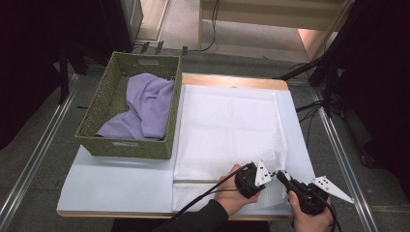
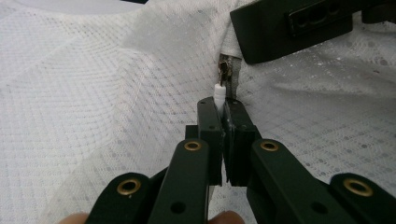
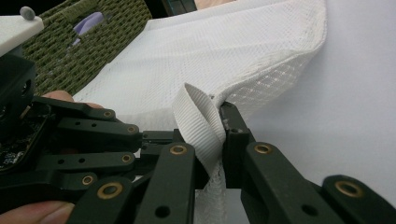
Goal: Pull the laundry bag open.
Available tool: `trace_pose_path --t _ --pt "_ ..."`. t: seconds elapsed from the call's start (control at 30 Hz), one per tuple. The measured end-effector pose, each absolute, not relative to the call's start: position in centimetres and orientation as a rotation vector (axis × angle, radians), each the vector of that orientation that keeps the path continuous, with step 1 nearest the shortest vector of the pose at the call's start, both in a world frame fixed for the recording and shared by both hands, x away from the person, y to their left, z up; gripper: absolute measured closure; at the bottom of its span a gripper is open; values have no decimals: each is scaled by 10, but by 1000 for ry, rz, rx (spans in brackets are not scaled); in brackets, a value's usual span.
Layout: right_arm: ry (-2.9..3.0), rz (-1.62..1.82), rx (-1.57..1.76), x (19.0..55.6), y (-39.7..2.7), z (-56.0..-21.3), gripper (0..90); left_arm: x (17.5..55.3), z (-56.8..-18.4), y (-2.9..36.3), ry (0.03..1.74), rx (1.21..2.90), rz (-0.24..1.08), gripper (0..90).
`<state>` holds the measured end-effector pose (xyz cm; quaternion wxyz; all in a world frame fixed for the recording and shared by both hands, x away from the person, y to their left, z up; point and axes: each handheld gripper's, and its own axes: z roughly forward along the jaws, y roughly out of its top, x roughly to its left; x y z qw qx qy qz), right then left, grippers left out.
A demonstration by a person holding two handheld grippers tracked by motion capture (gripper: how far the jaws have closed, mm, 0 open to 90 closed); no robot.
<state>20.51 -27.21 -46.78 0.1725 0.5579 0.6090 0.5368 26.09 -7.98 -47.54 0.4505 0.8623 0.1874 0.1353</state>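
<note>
White mesh bag lies flat on the worktop, long axis running from near edge to far edge; its zipper corner sits at the near right corner, directly at both tongs. Left tongs pinched shut on the white zipper pull; right tongs clamped on the webbing loop at the same corner, tips nearly touching. Judgement: zipper runs leftward along the near edge, so the left hand should draw that way while the right anchors. The left gripper view shows the pull; the high view gives the bag's lie. Basket at far left.
</note>
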Motion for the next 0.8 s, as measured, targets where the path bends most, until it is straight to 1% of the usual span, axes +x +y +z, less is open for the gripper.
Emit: trace_pose_path --t 0.8 --pt "1710 1503 1595 205 -272 -467 860 258 -478 -75 489 2146 365 876"
